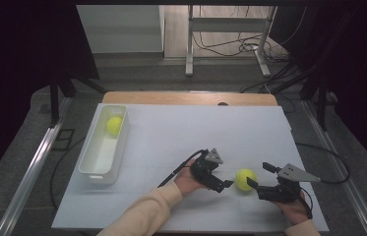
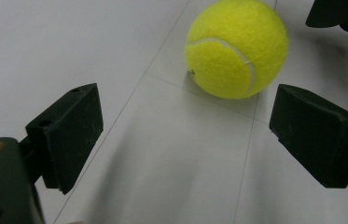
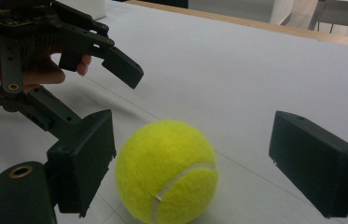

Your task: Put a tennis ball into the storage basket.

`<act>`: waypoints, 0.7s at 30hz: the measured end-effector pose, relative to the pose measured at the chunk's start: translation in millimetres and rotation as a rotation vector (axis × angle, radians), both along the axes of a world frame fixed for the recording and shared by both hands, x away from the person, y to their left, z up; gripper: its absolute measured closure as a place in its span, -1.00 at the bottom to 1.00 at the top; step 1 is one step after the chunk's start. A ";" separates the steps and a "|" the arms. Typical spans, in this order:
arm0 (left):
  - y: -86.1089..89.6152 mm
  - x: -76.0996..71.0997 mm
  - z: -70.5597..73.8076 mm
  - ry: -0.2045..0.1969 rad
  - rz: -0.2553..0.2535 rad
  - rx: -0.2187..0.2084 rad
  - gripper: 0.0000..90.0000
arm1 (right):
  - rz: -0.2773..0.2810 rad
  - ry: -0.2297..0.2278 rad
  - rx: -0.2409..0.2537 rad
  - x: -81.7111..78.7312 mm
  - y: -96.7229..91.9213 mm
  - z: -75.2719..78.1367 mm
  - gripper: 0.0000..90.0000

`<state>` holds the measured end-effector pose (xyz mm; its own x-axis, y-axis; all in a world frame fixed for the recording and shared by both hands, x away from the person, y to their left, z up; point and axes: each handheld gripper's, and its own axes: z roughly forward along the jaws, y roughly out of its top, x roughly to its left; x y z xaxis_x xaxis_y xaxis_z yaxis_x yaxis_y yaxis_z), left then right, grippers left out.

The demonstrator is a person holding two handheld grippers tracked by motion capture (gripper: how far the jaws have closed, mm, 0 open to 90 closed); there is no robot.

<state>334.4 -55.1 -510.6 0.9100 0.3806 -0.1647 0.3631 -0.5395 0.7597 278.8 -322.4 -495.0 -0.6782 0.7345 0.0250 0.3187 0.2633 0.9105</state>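
A yellow tennis ball (image 1: pixel 245 179) lies on the white table sheet (image 1: pixel 196 132) near the front, between my two grippers. My left gripper (image 1: pixel 223 173) stands open just left of the ball. In the left gripper view the ball (image 2: pixel 237 46) rests a little beyond the jaw tips of that gripper (image 2: pixel 183 112), untouched. My right gripper (image 1: pixel 259 175) is open on the ball's right side. In the right gripper view the ball (image 3: pixel 167 170) sits between its wide jaws (image 3: pixel 192 123), close to the left one, with a clear gap to the right one.
A long white tray (image 1: pixel 97 167) stands at the left of the sheet with a second tennis ball (image 1: pixel 114 125) at its far end. The table's wooden far edge (image 1: pixel 191 97) borders the sheet. Cables trail from both grippers.
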 end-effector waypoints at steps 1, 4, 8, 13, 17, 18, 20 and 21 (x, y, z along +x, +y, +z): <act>-1.0 -0.1 0.1 -0.001 -0.003 0.001 -0.77 | -0.001 0.000 0.000 0.3 -0.1 0.0 -0.67; -5.3 -1.3 0.3 0.005 -0.008 -0.011 -0.78 | -0.005 0.002 0.002 0.6 -0.3 0.0 -0.67; -10.6 -2.7 0.6 0.004 -0.028 -0.016 -0.79 | -0.008 0.002 0.003 0.6 -0.6 0.3 -0.67; -16.4 -3.9 -0.1 0.002 -0.043 -0.018 -0.81 | -0.008 0.000 0.010 0.7 -1.0 0.5 -0.67; -19.3 -4.4 -0.2 0.003 -0.056 -0.026 -0.82 | -0.009 -0.002 0.011 0.7 -1.1 0.6 -0.67; -19.9 -4.4 -0.2 0.002 -0.062 -0.024 -0.82 | -0.011 -0.001 0.009 0.7 -1.2 0.7 -0.67; -22.5 -5.0 -0.8 0.005 -0.062 -0.029 -0.82 | -0.012 0.000 0.009 0.8 -1.3 0.7 -0.67; -23.4 -4.9 -1.1 0.004 -0.065 -0.029 -0.82 | -0.012 -0.001 0.008 0.9 -1.2 0.6 -0.67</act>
